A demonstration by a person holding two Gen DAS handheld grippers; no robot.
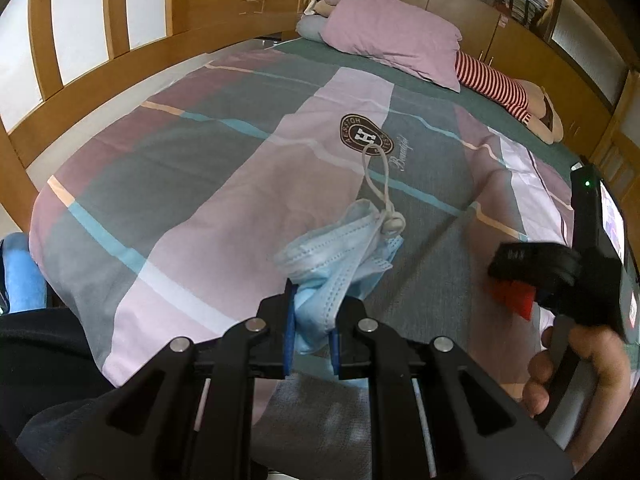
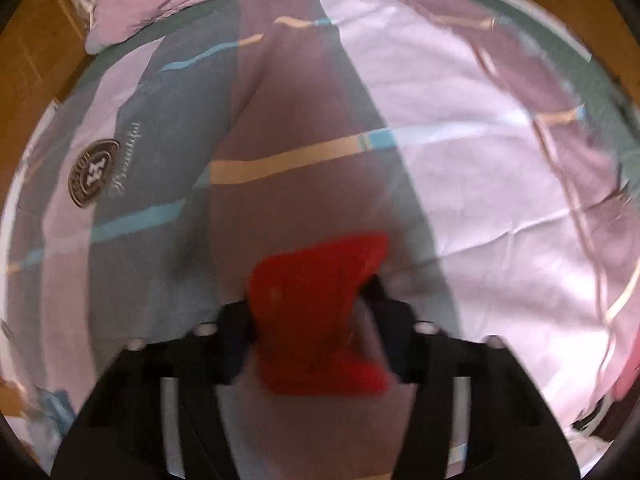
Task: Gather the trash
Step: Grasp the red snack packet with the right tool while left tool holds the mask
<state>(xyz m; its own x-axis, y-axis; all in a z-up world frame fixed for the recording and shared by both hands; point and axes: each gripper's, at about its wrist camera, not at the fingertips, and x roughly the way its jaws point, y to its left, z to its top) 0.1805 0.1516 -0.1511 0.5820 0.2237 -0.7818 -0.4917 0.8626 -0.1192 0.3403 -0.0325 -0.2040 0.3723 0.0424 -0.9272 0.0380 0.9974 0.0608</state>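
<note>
My left gripper (image 1: 313, 320) is shut on a crumpled light-blue face mask (image 1: 340, 256) and holds it above the bed; its white ear loop (image 1: 380, 184) trails forward. My right gripper (image 2: 316, 316) is shut on a red piece of wrapper (image 2: 316, 312), held over the quilt; this view is blurred. In the left wrist view the right gripper (image 1: 520, 280) shows at the right edge with the red wrapper (image 1: 516, 298) in its fingers and a hand on its handle.
The bed is covered by a striped pink, grey and purple quilt (image 1: 224, 184) with a round logo (image 1: 366, 136). A pink pillow (image 1: 392, 36) and a striped-clothed plush (image 1: 504, 88) lie at the head. Wooden cabinets (image 1: 80, 40) surround the bed.
</note>
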